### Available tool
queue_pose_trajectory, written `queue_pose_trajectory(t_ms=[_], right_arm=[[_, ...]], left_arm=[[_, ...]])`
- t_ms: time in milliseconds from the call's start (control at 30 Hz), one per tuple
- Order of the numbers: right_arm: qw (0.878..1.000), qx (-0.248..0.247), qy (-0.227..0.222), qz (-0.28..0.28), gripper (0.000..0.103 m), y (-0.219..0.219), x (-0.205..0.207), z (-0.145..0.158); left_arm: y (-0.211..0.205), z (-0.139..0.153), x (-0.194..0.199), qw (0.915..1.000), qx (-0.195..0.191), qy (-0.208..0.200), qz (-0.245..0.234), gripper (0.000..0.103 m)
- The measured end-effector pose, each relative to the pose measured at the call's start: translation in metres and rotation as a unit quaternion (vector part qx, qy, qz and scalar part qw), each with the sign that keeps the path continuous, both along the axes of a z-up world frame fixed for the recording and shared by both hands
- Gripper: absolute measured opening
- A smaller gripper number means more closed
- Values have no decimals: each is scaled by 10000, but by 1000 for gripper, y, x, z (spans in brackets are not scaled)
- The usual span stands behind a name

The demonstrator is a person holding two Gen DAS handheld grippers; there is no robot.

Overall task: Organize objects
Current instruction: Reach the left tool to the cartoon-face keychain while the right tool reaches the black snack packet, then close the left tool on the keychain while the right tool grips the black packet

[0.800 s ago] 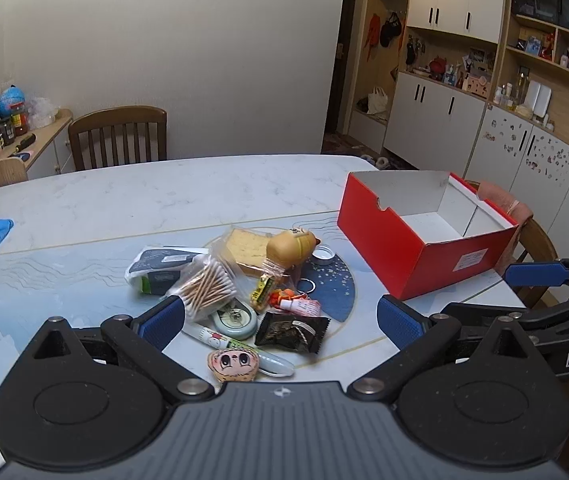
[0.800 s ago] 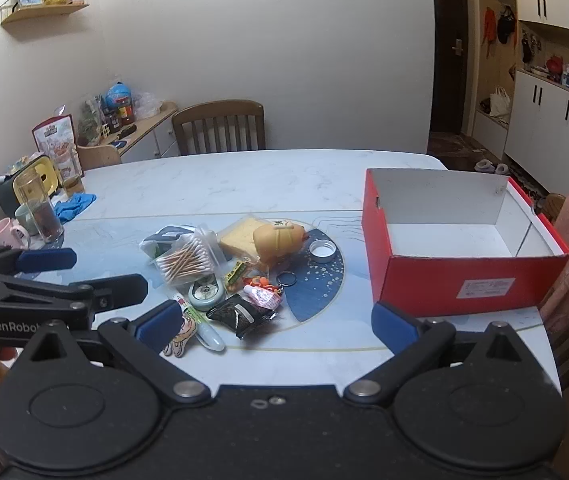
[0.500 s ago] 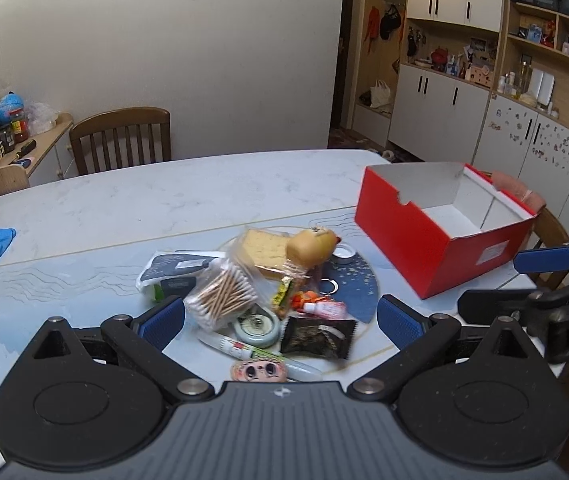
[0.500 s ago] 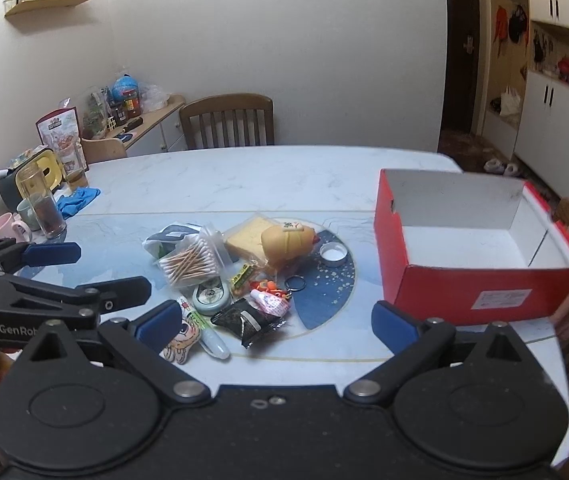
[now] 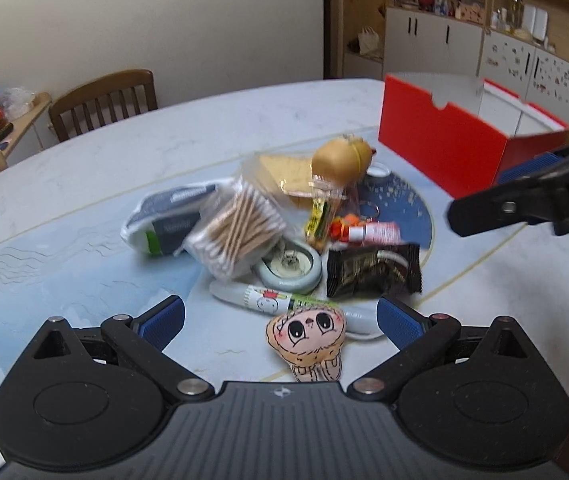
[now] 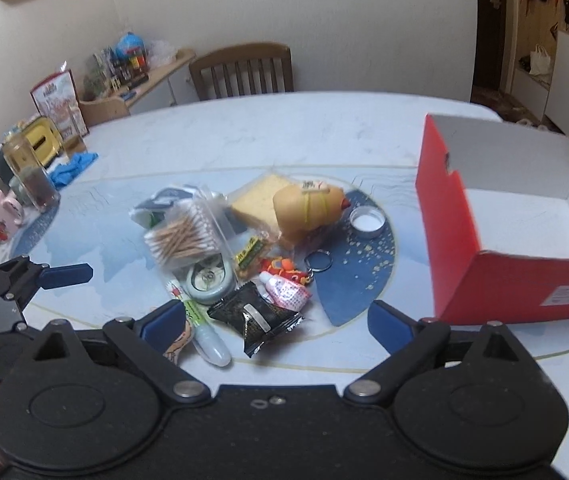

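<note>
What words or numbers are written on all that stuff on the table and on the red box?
None can be read in these pictures.
Red box: white label with red print, too small.
Grey and white pack: white lettering, blurred.
Black snack packet: gold print, blurred.
White tube: a small drawing, no clear words.
Yellow and green packet: dark print, blurred.

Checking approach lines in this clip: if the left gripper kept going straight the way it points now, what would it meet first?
Most likely the small cartoon-face doll, which lies on the table between the open fingers of the left gripper. The white tube lies just beyond it. Depth is hard to judge here.
</note>
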State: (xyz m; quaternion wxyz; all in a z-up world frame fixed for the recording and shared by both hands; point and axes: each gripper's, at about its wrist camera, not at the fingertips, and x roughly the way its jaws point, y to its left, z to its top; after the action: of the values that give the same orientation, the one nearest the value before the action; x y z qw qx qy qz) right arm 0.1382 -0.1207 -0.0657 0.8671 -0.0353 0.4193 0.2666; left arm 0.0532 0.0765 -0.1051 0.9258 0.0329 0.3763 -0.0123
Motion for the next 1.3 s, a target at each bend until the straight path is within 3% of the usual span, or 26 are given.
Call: queue_pose_trajectory(t_ms=[300,533,800,900,1067,1300], right_arm=[[9989,-302,351,38,95,26,24,-37],[9974,-510,518,-2,91,41,34,-55],[9958,-508,744,-159,77,44,40,-66],[9955,-510,779,-175,74,46,41,-67],[9945,-426,930,-205,59,49,40,-68],[9942,-397,959,-290,49,49,35,-64]], left_arm=[[2,-27,10,9992,1,365,-159,102],[2,-33,16,9984,-133,480,-272,89],[5,-36,17,9973,-271,586,-359,57],[7,-36,16,9969,-353,581,-391,50],[10,-35,14,9961,-393,605,-499,49],[15,-30,11,9953,-477,567,-624,47]])
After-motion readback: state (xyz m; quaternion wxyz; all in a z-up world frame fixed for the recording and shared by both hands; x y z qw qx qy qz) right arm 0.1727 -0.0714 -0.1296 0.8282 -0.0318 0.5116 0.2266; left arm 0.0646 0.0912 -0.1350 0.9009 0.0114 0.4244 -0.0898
